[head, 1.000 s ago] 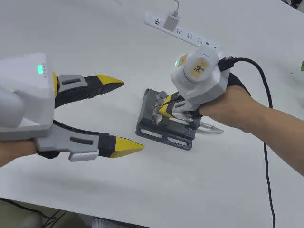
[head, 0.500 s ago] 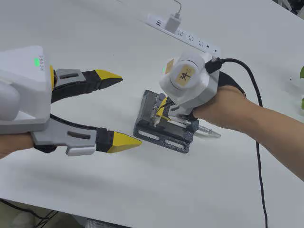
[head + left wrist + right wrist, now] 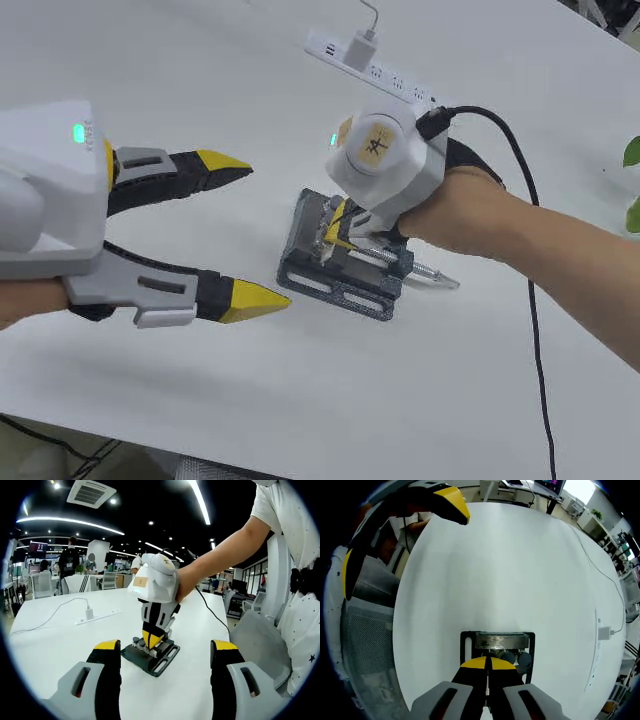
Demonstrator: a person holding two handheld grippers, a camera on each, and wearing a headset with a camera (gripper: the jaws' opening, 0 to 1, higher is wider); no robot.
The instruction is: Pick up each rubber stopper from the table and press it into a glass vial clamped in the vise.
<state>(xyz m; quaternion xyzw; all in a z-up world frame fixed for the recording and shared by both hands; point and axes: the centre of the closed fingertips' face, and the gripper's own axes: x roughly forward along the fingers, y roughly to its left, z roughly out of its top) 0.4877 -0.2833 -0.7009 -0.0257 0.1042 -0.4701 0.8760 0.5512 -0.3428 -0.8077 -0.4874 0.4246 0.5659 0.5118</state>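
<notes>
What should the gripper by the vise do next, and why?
Probably press the right gripper straight down a little. Its jaws are shut with the tips right at the grey stoppers in the vise, so a small push would likely seat one. The left gripper hangs open off to the side.

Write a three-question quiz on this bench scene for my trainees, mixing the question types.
1. True or false: the left tool has its jaws shut.
2. The right tool points its tips down at: A a plate; B the vise; C a box.
3. Fill in: the white charger is plugged into the ____.
Key: 1 false, they stand wide open; 2 B; 3 power strip.
</notes>
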